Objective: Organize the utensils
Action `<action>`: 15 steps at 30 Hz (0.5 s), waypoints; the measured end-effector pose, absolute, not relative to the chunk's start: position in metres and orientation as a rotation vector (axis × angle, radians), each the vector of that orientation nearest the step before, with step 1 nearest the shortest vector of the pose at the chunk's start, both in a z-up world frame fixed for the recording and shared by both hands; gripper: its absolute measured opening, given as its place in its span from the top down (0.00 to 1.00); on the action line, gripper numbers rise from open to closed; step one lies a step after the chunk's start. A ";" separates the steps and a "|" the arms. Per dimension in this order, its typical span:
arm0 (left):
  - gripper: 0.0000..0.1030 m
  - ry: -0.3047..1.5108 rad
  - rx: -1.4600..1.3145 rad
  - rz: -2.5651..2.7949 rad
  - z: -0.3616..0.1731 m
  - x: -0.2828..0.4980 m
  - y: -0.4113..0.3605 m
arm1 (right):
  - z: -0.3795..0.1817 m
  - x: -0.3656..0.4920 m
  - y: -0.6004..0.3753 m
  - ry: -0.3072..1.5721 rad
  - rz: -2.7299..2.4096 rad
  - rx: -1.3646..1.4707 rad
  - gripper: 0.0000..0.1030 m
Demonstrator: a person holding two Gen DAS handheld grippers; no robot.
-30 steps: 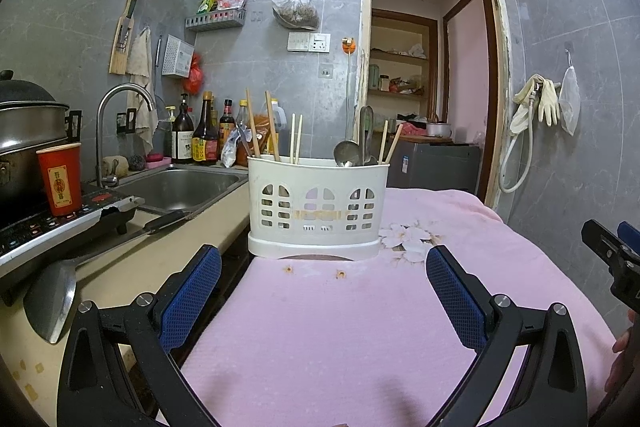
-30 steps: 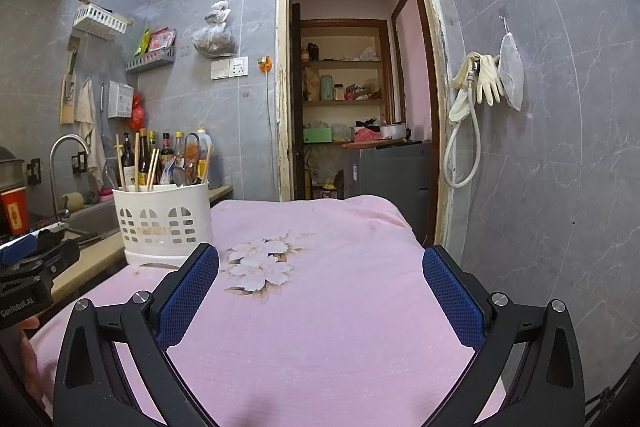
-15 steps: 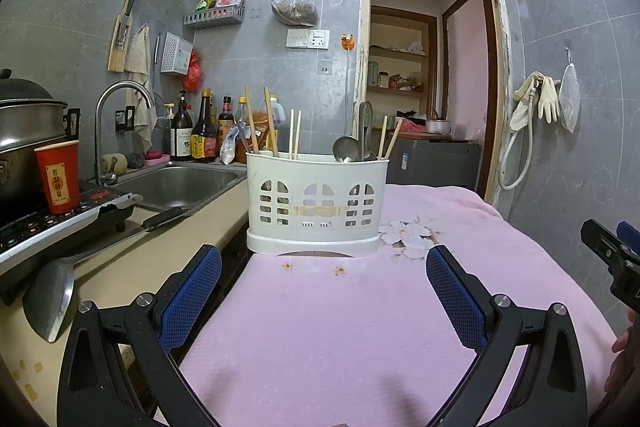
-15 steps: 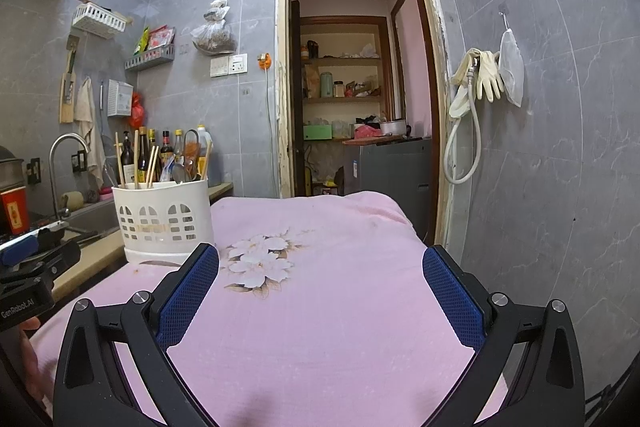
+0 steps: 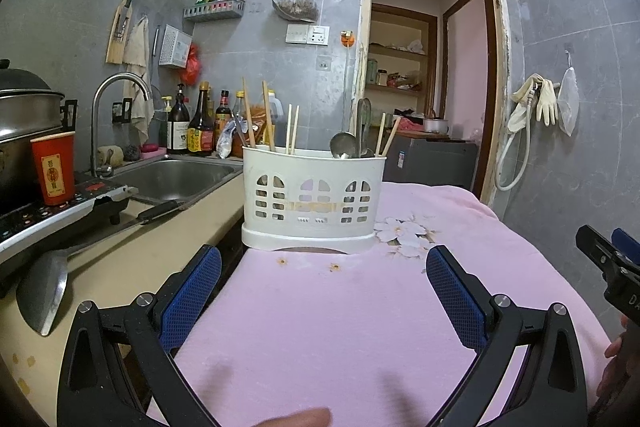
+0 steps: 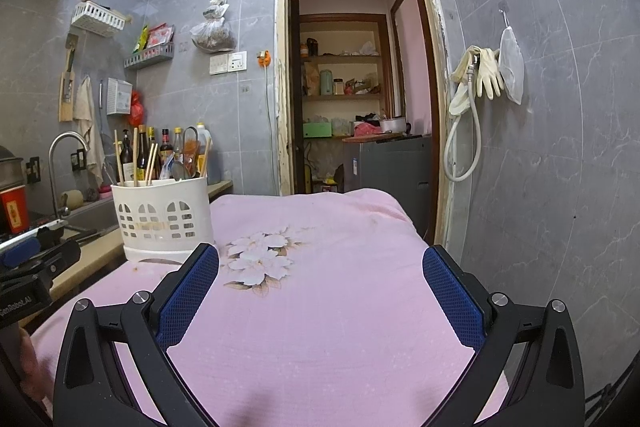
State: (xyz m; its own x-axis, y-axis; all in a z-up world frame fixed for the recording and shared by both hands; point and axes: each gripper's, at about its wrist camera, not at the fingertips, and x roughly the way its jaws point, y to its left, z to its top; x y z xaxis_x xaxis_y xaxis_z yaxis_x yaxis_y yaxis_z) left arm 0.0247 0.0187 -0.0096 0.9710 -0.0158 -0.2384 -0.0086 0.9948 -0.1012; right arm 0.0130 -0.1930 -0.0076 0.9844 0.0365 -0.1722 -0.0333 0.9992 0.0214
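Grey-tiled kitchen, pink cloth (image 5: 360,327) covering the desk | white caddy (image 5: 314,203) is standing upright at the cloth's far left edge, beside the sink (image 5: 176,179), holding chopsticks (image 5: 292,129) and a ladle (image 5: 343,145) | left hand-held gripper (image 5: 320,287) is hovering wide, empty, facing the caddy | right hand-held gripper (image 6: 320,287) is hovering wide, empty, over the cloth

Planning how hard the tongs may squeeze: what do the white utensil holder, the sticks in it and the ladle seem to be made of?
The utensil holder looks like moulded plastic, matte white, with cut-out window slots. The chopsticks seem to be wood or bamboo: pale tan, dull, no shine. The ladle appears to be metal, probably stainless steel, grey with a soft reflective sheen.
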 end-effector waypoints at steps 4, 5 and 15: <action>0.02 0.240 -0.088 0.001 -0.008 0.024 0.018 | -0.008 0.013 -0.193 0.174 0.035 0.019 0.00; 0.02 0.240 -0.086 0.001 -0.008 0.024 0.017 | -0.008 0.013 -0.193 0.174 0.035 0.018 0.00; 0.02 0.242 -0.075 -0.002 -0.008 0.024 0.018 | -0.007 0.013 -0.193 0.175 0.035 0.019 0.00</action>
State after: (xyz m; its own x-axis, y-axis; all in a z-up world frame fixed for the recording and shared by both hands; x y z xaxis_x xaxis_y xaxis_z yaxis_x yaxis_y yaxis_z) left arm 0.0242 0.0176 -0.0081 0.9708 -0.0112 -0.2395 -0.0067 0.9972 -0.0740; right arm 0.0132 -0.1930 -0.0069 0.9842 0.0366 -0.1734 -0.0333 0.9992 0.0222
